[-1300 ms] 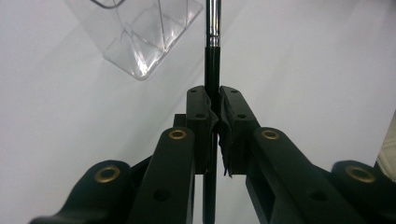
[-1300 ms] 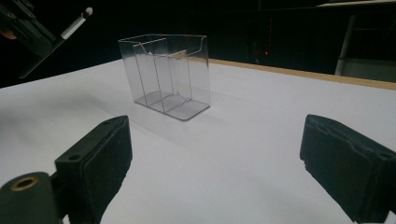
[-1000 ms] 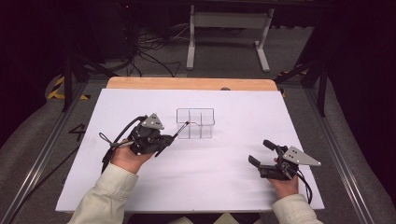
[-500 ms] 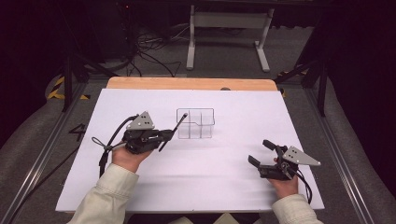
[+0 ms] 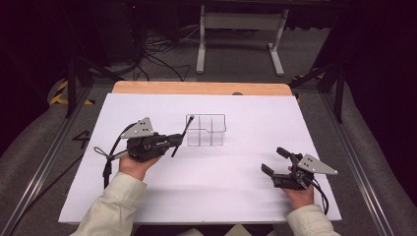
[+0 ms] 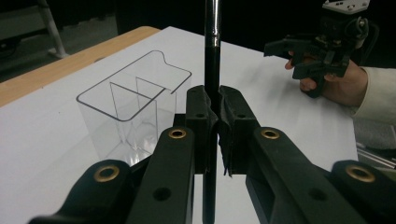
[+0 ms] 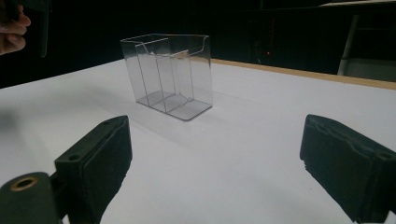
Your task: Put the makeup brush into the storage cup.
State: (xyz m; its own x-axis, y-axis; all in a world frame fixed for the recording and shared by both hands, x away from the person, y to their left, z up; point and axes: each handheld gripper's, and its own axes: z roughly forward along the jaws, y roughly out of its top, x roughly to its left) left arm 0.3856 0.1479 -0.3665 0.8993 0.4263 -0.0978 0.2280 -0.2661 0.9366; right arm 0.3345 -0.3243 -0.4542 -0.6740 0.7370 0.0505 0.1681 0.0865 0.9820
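While clamping thin black pen (image 5: 181, 136) between closed jaws, left gripper (image 5: 173, 141) is hovering just left of clear divided organizer (image 5: 206, 131), pen tip reaching organizer's near-left corner. Right gripper (image 5: 273, 163) is resting well right of organizer, jaws gaping wide, gripping nothing.

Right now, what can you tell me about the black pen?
The black pen is thin, dark and glossy, with a silvery ring near its far end. The left gripper is shut on it, pads pressing both sides. From above it slants, with its tip at the near left corner of the clear box. Whether they touch is unclear.
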